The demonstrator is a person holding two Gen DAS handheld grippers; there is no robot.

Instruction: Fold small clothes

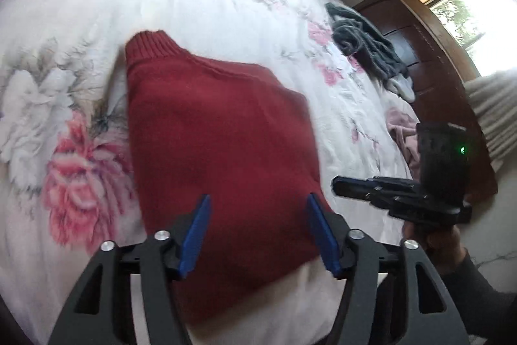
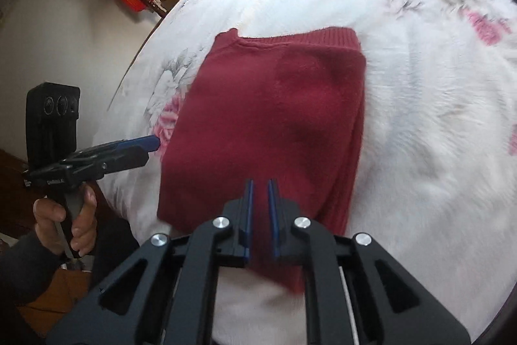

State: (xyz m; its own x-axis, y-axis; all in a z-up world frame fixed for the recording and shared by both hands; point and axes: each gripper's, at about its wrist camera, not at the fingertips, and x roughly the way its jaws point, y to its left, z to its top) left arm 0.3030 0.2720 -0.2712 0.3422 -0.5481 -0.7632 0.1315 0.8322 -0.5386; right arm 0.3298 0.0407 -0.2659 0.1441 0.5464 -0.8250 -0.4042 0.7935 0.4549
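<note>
— What is the surface?
— A bed with white floral cover; red sweater lies folded at frame centre.
— The hand-held grippers?
— Left hand-held gripper is wide apart; right hand-held gripper nearly closed, holding nothing.

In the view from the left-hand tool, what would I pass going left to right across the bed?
Big pink printed flower on the white quilt → folded dark red knitted sweater → crumpled grey-green garment → the other black handheld gripper.
</note>
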